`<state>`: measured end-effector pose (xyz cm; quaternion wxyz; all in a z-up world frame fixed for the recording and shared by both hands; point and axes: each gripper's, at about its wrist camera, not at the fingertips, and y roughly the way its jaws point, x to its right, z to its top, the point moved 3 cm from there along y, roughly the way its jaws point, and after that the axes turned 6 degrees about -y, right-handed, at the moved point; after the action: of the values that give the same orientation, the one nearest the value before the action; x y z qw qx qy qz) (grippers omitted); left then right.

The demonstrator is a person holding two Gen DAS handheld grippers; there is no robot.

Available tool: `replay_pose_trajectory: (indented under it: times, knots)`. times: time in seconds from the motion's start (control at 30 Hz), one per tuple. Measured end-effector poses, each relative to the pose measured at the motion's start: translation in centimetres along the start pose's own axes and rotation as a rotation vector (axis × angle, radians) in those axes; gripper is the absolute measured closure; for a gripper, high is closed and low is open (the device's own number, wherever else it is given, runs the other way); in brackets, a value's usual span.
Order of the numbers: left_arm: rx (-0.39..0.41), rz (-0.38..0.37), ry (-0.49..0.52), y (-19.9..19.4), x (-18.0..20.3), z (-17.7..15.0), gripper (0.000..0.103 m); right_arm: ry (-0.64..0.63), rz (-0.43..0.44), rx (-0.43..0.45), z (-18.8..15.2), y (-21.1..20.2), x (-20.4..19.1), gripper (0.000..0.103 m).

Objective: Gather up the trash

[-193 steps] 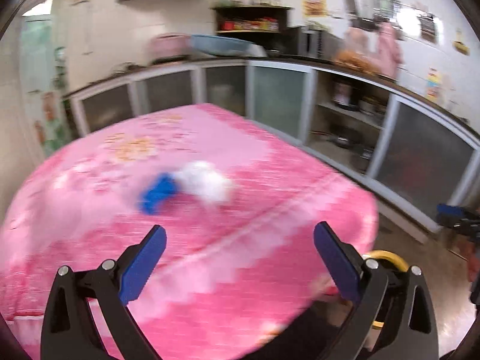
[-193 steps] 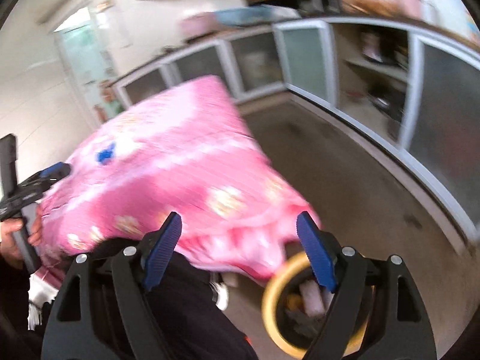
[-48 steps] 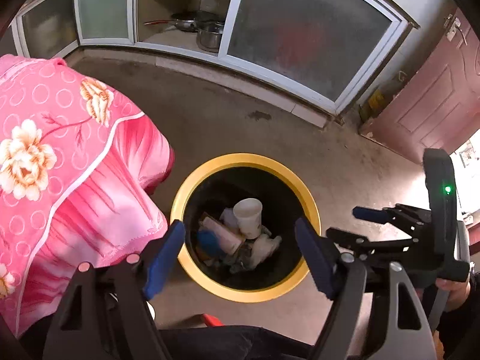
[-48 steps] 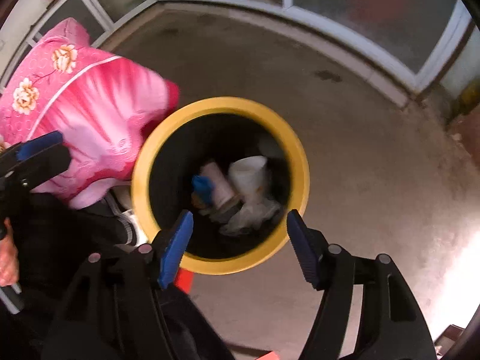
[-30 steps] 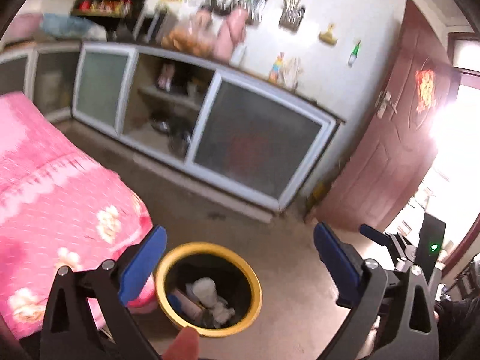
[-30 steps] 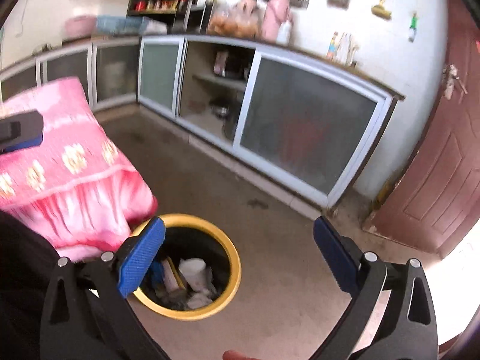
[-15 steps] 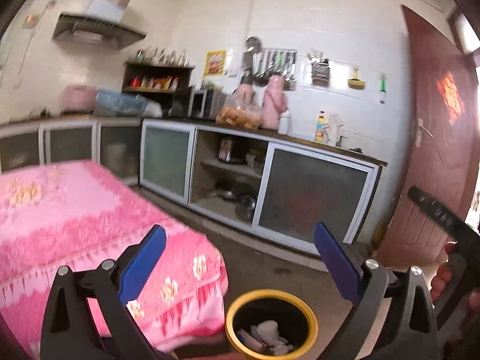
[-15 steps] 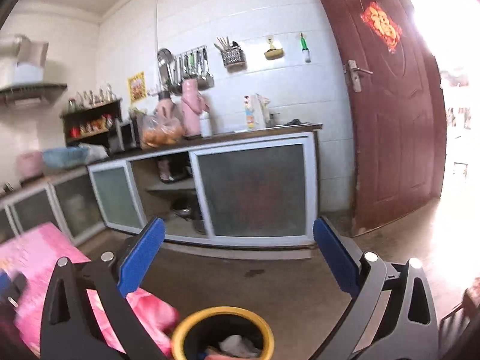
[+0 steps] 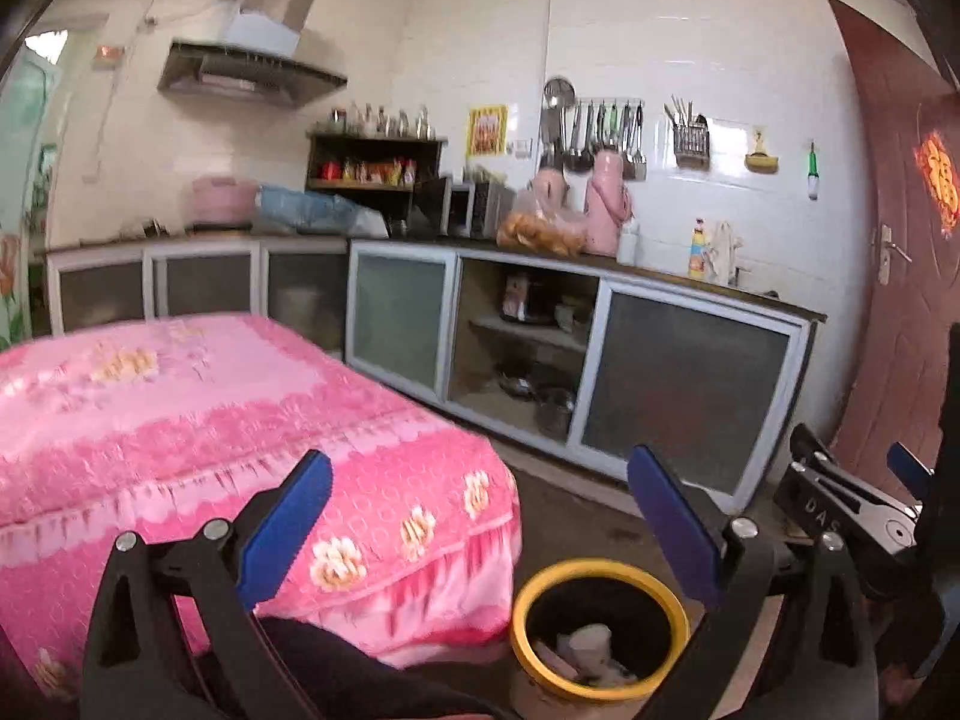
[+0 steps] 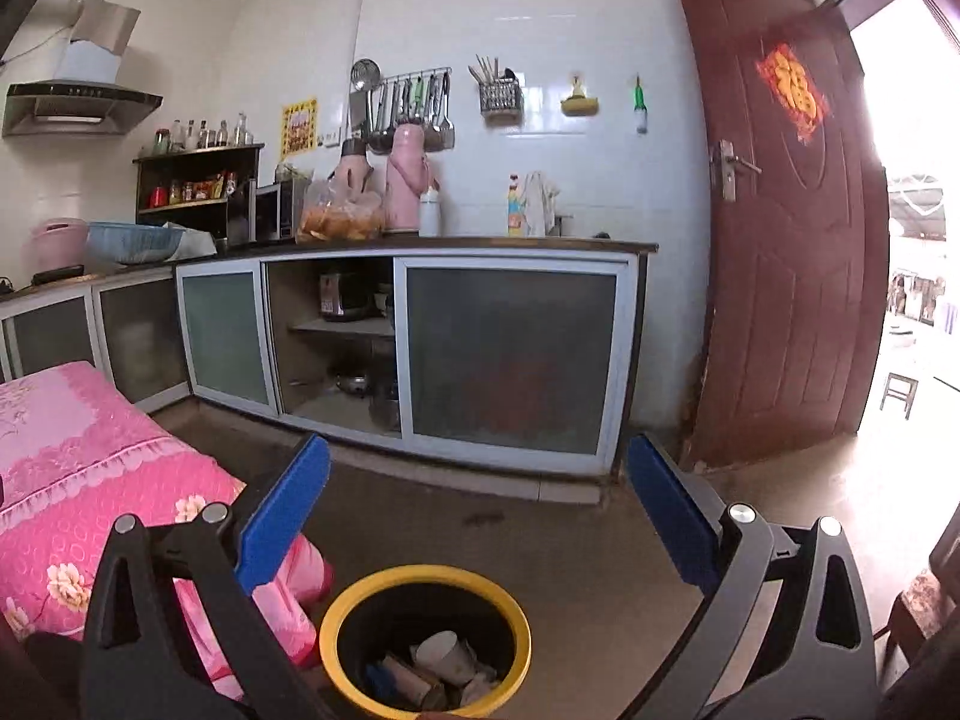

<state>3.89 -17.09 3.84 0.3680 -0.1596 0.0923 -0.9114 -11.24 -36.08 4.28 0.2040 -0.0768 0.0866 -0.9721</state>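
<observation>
A black trash bin with a yellow rim (image 9: pixel 528 591) (image 10: pixel 327 618) stands on the floor beside the pink-covered table (image 9: pixel 180 396) (image 10: pixel 72 456). Inside it lie a white paper cup (image 10: pixel 441 654), a blue scrap (image 10: pixel 375 675) and other crumpled trash (image 9: pixel 585 645). My left gripper (image 9: pixel 480 516) is open and empty, held level above the bin. My right gripper (image 10: pixel 477 510) is open and empty too, over the bin; it also shows at the right edge of the left wrist view (image 9: pixel 852 504). No trash shows on the visible table top.
Kitchen cabinets with frosted sliding doors (image 10: pixel 510 360) (image 9: pixel 678 402) run along the far wall, one bay open with pots inside. A dark red door (image 10: pixel 780 228) stands open at the right. The concrete floor (image 10: pixel 540 540) lies between table, bin and cabinets.
Both grippers have tilted up from looking down into the bin to a level view of the kitchen. The blue and white trash that lay on the table earlier now lies in the bin.
</observation>
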Motion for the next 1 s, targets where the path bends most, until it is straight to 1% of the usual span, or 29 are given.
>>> replay_pose_trajectory:
  times: [0.07, 0.2, 0.27, 0.33, 0.47, 0.6, 0.7, 0.83, 0.9, 0.97, 1.0]
  knots:
    - [-0.026, 0.001, -0.005, 0.8, -0.1, -0.3, 0.008, -0.001, -0.036, -0.002, -0.3, -0.4, 0.4, 0.008]
    - [-0.024, 0.007, 0.003, 1.5, 0.2, -1.2, 0.008, 0.031, -0.142, -0.016, -0.8, -1.1, 1.9, 0.008]
    - [-0.021, -0.009, 0.012, 1.5, 0.5, -1.5, 0.008, 0.045, -0.187, -0.024, -1.1, -1.3, 2.4, 0.008]
    - [-0.022, -0.026, 0.013, 1.5, 0.6, -1.5, 0.008, 0.051, -0.214, -0.022, -1.1, -1.7, 2.7, 0.008]
    - [-0.035, -0.062, 0.01, 1.7, 0.8, -1.7, 0.008, 0.052, -0.24, 0.018, -0.7, -2.9, 2.9, 0.008]
    - [-0.053, -0.09, 0.029, 1.6, 1.4, -2.1, 0.008, 0.052, -0.214, 0.016, -0.7, -3.0, 3.0, 0.008]
    - [-0.057, -0.087, 0.016, 1.5, 1.4, -2.3, 0.008, 0.054, -0.189, -0.001, -0.8, -2.4, 3.2, 0.008]
    - [-0.051, -0.05, -0.008, 1.3, 1.1, -2.3, 0.008, 0.011, -0.132, -0.023, -1.1, -1.7, 2.0, 0.008]
    - [-0.06, -0.016, -0.025, 1.2, 1.0, -2.7, 0.008, 0.0, -0.126, -0.018, -1.2, -1.9, 1.6, 0.008]
    - [-0.027, 0.05, -0.013, 0.6, 0.9, -2.8, 0.008, 0.006, -0.127, 0.0, -1.1, -2.3, 1.6, 0.008]
    - [-0.011, 0.068, -0.009, 0.3, 0.8, -2.7, 0.008, 0.008, -0.124, 0.011, -1.0, -2.6, 1.6, 0.008]
